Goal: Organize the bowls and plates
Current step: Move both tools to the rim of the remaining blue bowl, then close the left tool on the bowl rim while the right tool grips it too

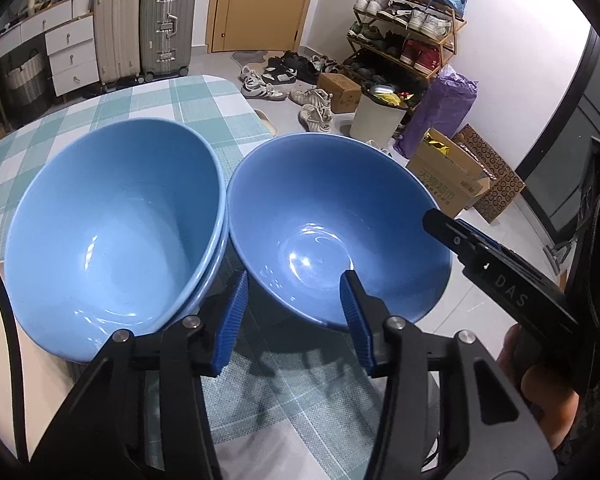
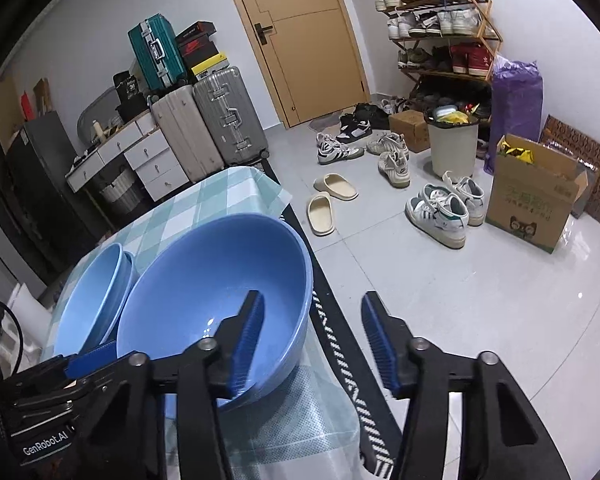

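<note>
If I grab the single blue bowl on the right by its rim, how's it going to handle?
The glossy single blue bowl shows bright highlights, so it is probably rigid, slick and breakable. It sits near the edge of the checked tablecloth, so a push could send it off. Its deep, wide shape may tilt in a rim grip.

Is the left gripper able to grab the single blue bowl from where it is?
Probably yes. The left gripper already straddles the near rim of the single blue bowl, one finger inside and one outside. Nothing blocks it; the stacked bowls sit just beside.
</note>
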The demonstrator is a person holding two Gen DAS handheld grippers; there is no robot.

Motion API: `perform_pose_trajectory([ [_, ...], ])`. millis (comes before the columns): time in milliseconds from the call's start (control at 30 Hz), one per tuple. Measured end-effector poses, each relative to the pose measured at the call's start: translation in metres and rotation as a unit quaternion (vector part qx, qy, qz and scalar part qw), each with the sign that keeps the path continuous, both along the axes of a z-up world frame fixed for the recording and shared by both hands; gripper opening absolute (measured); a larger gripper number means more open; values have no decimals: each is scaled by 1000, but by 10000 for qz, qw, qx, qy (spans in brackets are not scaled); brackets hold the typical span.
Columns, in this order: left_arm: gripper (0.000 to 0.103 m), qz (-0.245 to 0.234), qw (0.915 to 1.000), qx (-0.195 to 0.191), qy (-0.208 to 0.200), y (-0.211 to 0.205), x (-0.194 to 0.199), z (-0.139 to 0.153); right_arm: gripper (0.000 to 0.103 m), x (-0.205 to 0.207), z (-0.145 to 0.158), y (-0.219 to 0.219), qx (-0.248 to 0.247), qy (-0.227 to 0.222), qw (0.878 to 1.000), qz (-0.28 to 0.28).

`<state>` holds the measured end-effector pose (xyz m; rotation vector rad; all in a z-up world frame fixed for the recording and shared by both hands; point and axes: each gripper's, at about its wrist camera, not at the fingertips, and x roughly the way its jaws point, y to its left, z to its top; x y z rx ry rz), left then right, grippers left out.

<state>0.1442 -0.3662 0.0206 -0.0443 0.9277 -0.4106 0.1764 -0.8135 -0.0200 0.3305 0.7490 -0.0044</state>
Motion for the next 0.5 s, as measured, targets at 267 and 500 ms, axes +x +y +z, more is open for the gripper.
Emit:
perform_pose_trajectory([
  [267, 32, 60, 9999, 87, -53, 2, 2, -4, 29, 3, -6, -1, 196, -40, 9998, 52],
  [500, 29, 16, 9998, 128, -150, 2, 0, -3, 15, 2, -7, 5, 54, -76, 9999, 92],
])
